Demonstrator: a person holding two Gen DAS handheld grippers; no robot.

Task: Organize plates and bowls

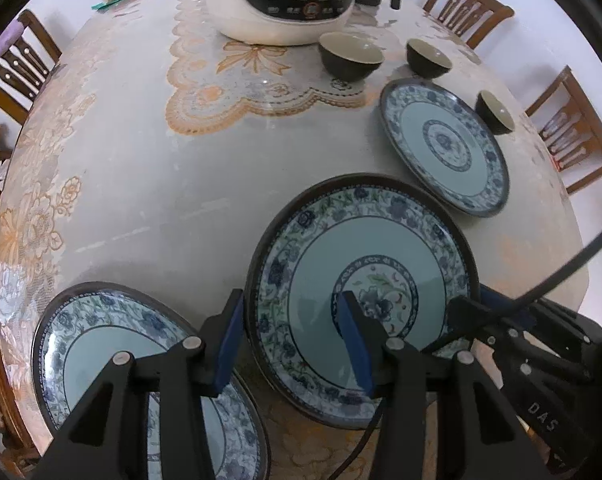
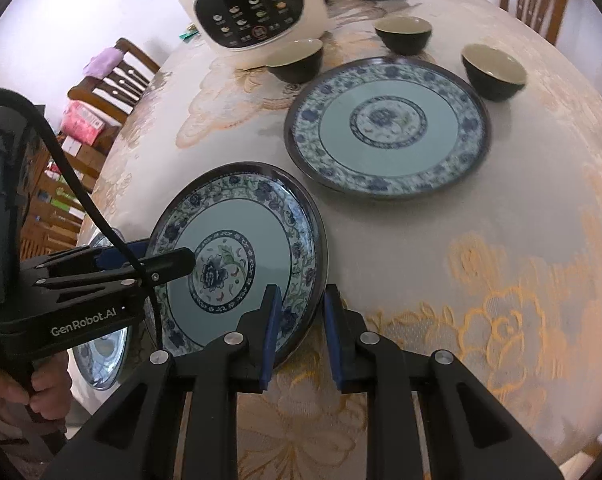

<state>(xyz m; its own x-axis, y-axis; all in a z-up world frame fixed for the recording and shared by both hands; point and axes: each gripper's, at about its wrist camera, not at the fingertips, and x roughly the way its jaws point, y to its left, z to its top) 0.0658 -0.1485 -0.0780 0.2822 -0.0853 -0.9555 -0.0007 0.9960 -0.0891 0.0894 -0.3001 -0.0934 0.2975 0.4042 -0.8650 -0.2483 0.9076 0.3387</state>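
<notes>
Blue-padded left gripper [image 1: 297, 340] and right gripper [image 2: 299, 338] are both straddling opposite rims of the middle plate [image 2: 237, 256], jaws parted, not clamping yet. Both should be closing evenly before lifting toward the far plate [image 2: 385, 128]; bowls [image 2: 493, 70] are sitting beyond.
</notes>
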